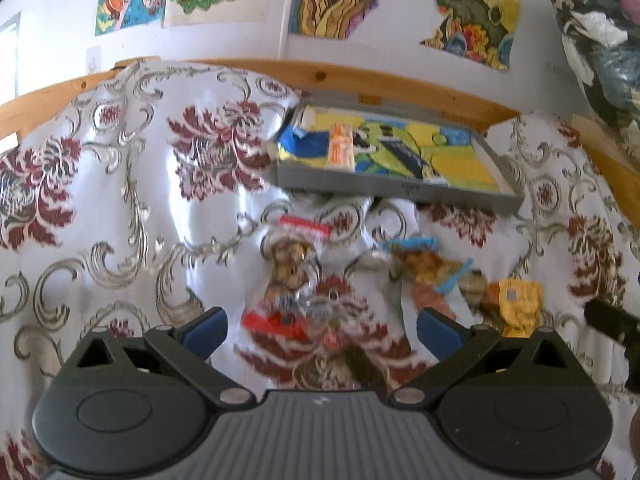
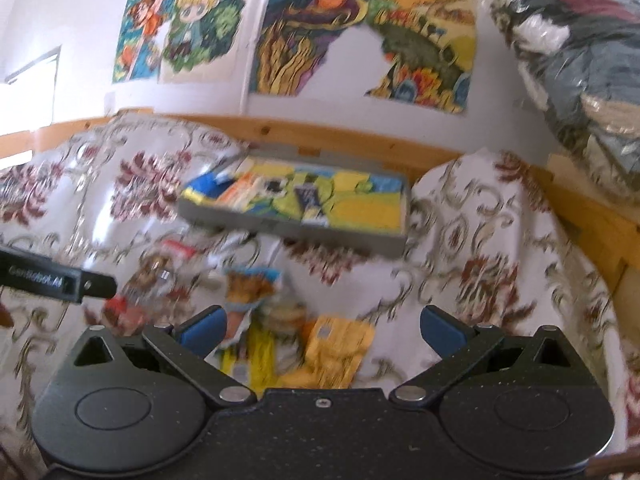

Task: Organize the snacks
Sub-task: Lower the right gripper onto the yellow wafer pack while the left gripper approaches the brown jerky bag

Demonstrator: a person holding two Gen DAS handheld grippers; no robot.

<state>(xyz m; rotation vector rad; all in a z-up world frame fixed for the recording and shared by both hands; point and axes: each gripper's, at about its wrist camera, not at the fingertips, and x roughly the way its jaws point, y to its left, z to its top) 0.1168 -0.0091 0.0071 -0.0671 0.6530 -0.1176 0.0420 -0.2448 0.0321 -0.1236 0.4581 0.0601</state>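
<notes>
Both grippers, left [image 1: 322,330] and right [image 2: 322,330], hover with fingers apart over loose snack packets [image 1: 294,268]; next likely grasping one for the grey tray [image 1: 400,190].

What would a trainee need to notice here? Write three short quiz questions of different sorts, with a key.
1. True or false: the grey tray already holds packets.
2. Which packet lies nearest the right gripper? A) yellow packet B) red-labelled clear packet
3. Fill in: both grippers are ____.

Key: 1 true. 2 A. 3 open; the left gripper holds nothing, like the right.
</notes>
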